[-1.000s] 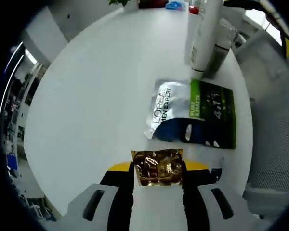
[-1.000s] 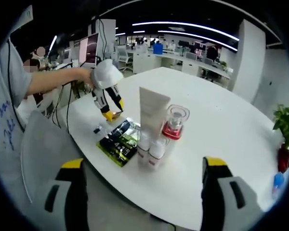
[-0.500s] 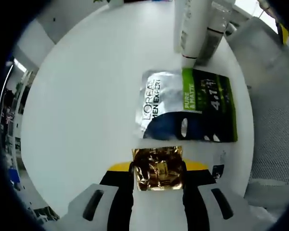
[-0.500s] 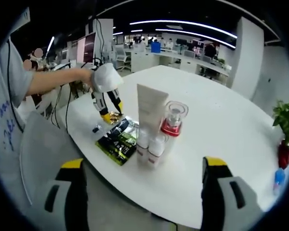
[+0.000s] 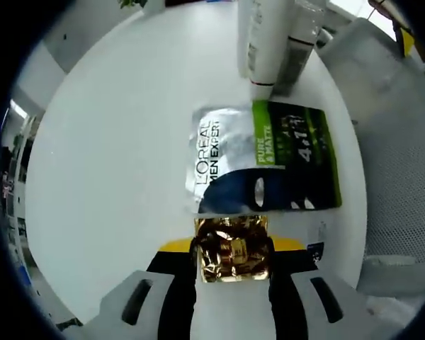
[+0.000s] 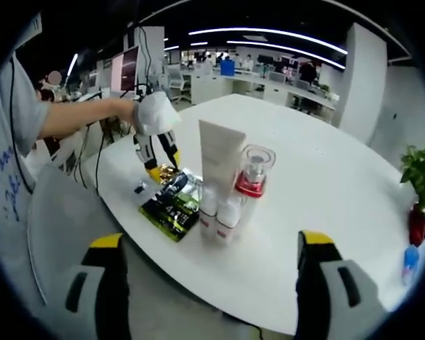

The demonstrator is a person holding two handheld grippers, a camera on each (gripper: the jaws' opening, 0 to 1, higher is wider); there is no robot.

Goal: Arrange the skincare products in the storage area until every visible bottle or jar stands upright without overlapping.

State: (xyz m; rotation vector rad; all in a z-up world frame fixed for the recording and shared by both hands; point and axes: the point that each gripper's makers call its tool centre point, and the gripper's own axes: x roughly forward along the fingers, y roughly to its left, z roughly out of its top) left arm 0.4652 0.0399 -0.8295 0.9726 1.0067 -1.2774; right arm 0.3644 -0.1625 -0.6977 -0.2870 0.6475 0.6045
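My left gripper [image 5: 234, 242] is shut on a crinkled gold sachet [image 5: 232, 256], held low over the white table [image 5: 113, 163]. Just beyond it a silver, navy and green L'Oreal packet [image 5: 265, 166] lies flat. Past that stand a tall white tube [image 5: 263, 39] and a grey bottle [image 5: 301, 42]. In the right gripper view the left gripper [image 6: 159, 159], in a person's hand, hovers beside the packet [image 6: 171, 207]. The white tube [image 6: 219, 156], a clear bottle with a red base [image 6: 253, 176] and two small white bottles [image 6: 223, 214] stand upright together. My right gripper [image 6: 212, 283] is open, off the table's near edge.
A small dark item [image 5: 316, 248] lies near the table edge right of the sachet. A potted plant [image 6: 418, 185] and a blue object [image 6: 409, 265] sit at the far right. A person's arm [image 6: 78, 117] reaches in from the left. Office desks stand behind.
My left gripper has carried the gold sachet closer to the L'Oreal packet, whose near edge now almost meets it. The right gripper stays put and open.
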